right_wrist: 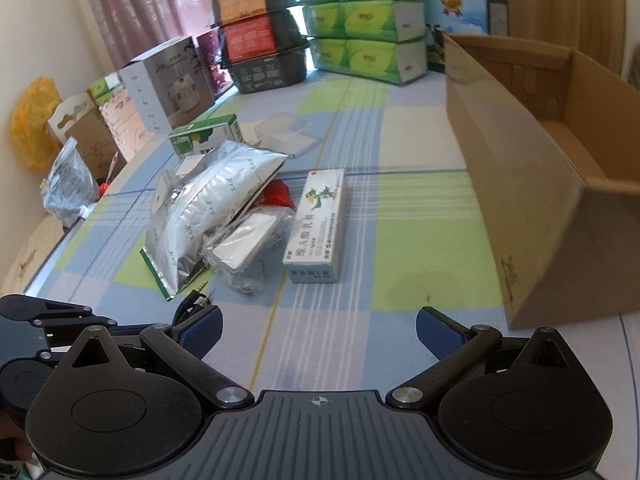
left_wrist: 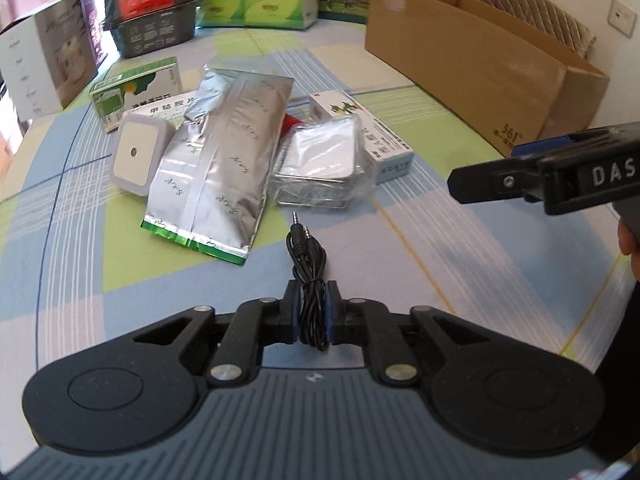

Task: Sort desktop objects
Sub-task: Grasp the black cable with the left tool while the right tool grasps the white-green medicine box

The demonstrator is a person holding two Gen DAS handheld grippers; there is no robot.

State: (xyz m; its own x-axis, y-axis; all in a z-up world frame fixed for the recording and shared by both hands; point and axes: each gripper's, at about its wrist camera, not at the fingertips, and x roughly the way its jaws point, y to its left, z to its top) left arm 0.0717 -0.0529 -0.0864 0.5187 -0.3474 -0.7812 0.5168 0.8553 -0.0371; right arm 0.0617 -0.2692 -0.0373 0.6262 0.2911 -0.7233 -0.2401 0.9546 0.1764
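Note:
My left gripper [left_wrist: 311,308] is shut on a coiled black audio cable [left_wrist: 308,280], whose two jack plugs [left_wrist: 301,229] point away over the checked tablecloth. Beyond it lie a silver foil pouch [left_wrist: 224,160], a white square plug-in light [left_wrist: 134,154], a plastic-wrapped metal tin [left_wrist: 320,160] and a white-blue medicine box [left_wrist: 384,148]. My right gripper [right_wrist: 319,332] is open with nothing between its blue pads; it also shows at the right edge of the left wrist view [left_wrist: 472,186]. The cable's plugs [right_wrist: 202,296] peek past its left finger.
An open brown cardboard box [right_wrist: 532,184] stands at the right. A green-white carton [left_wrist: 132,88] lies behind the pile, and a clear plastic container [right_wrist: 286,132] further back. Stacked green tissue packs [right_wrist: 364,20], black bowls [right_wrist: 260,40] and other boxes line the far table edge.

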